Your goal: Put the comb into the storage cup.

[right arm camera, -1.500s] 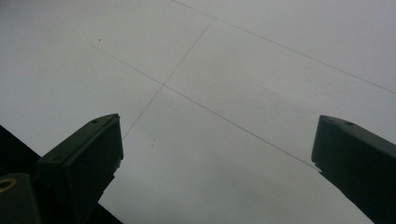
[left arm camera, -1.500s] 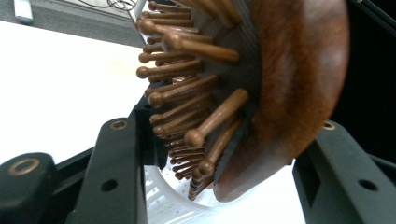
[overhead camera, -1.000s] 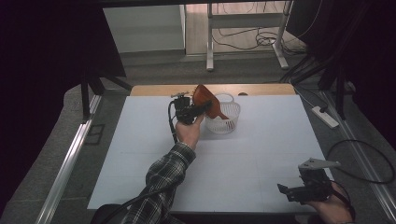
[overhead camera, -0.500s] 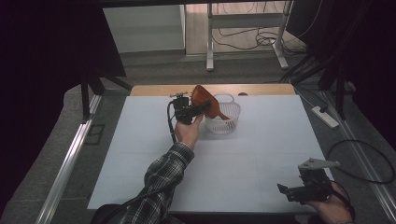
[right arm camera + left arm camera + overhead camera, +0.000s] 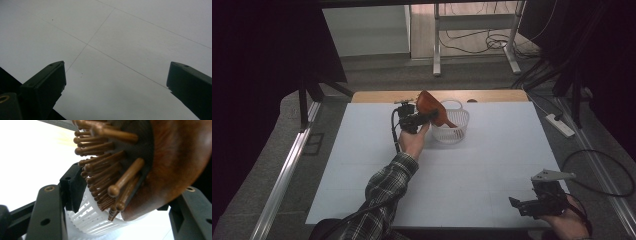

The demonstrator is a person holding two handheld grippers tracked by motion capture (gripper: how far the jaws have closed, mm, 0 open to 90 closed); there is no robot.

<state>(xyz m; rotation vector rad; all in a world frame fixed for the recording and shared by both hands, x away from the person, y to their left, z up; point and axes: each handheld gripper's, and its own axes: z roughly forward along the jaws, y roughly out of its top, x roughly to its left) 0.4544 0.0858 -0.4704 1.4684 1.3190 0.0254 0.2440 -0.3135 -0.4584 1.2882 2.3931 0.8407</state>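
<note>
A brown wooden hairbrush (image 5: 431, 106) leans tilted in a small white slotted basket (image 5: 452, 131) at the far middle of the white table (image 5: 492, 165). My left gripper (image 5: 424, 117) is at the brush's head. In the left gripper view the brush (image 5: 175, 157) with its bristles sits between the jaws of the left gripper (image 5: 130, 192), above the basket (image 5: 92, 220). Those jaws have just been opening, and the pads stand off the brush. My right gripper (image 5: 519, 206) rests near the table's front right corner. In its own view the right gripper (image 5: 116, 80) is open over the bare tabletop (image 5: 125, 37).
A strip of wood (image 5: 377, 96) shows along the table's far edge. A white power strip (image 5: 558, 125) and cables lie on the floor to the right. Metal table legs (image 5: 437, 45) stand behind, and a rail (image 5: 287, 170) runs along the left.
</note>
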